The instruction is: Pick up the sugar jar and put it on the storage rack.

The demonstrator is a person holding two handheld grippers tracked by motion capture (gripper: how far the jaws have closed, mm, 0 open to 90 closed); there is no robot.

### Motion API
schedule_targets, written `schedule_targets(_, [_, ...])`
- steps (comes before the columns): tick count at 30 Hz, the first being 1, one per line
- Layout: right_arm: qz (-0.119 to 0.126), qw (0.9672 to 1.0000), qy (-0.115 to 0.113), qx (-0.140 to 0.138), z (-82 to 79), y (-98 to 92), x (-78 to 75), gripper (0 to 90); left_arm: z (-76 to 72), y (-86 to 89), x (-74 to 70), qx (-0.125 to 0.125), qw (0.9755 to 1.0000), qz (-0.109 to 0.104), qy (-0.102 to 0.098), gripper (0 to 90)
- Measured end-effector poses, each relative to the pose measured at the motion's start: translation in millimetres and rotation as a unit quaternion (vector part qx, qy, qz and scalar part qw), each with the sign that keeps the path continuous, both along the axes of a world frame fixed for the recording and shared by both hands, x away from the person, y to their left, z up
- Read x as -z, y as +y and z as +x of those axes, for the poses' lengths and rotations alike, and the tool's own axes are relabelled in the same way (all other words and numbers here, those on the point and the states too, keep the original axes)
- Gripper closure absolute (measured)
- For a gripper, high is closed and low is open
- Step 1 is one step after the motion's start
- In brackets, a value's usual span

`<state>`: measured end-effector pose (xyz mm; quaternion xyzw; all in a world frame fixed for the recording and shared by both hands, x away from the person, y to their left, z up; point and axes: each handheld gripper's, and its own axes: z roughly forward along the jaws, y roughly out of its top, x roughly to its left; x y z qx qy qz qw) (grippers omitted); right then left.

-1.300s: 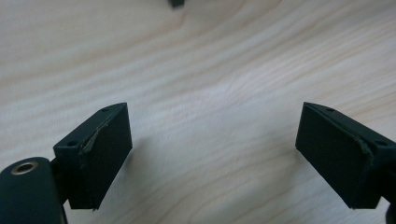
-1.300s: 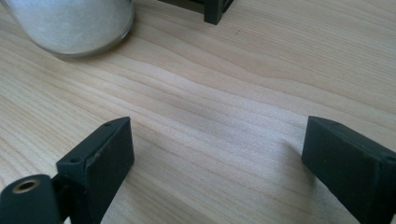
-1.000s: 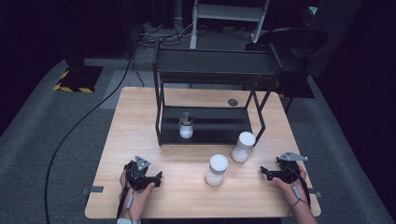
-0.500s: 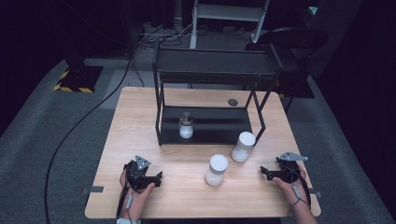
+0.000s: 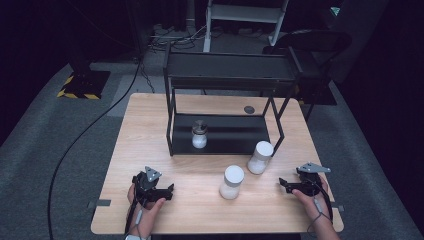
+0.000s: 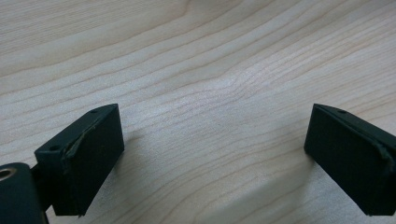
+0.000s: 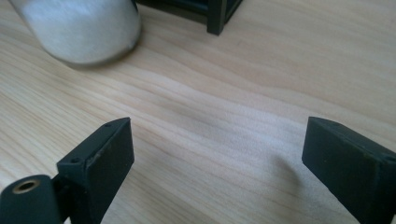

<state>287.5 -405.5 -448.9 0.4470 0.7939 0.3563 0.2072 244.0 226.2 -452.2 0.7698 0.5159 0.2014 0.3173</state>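
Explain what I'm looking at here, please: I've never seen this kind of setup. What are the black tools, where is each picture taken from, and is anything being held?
There is no robot. A person sits at a wooden table and holds a hand-held gripper in each hand: the left gripper and the right gripper. The wide picture comes from a camera above, looking down. The two close-ups come from small cameras riding on each gripper, looking past its two black fingers at the wood.

On the table stands a black two-level shelf. A small jar sits on its lower level. Two white jars stand on the table in front of it: one near the middle, another beside the shelf's right front leg.

Both grippers are open with nothing between their fingers.
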Motion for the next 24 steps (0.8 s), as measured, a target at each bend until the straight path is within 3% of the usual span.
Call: schedule_targets(24, [0.042, 0.9974, -0.051, -0.028, -23.1, 2.5, -37.8, 8.7, 0.8, 1.2, -0.2, 0.003, 1.0000, 0.000, 0.001, 4.4])
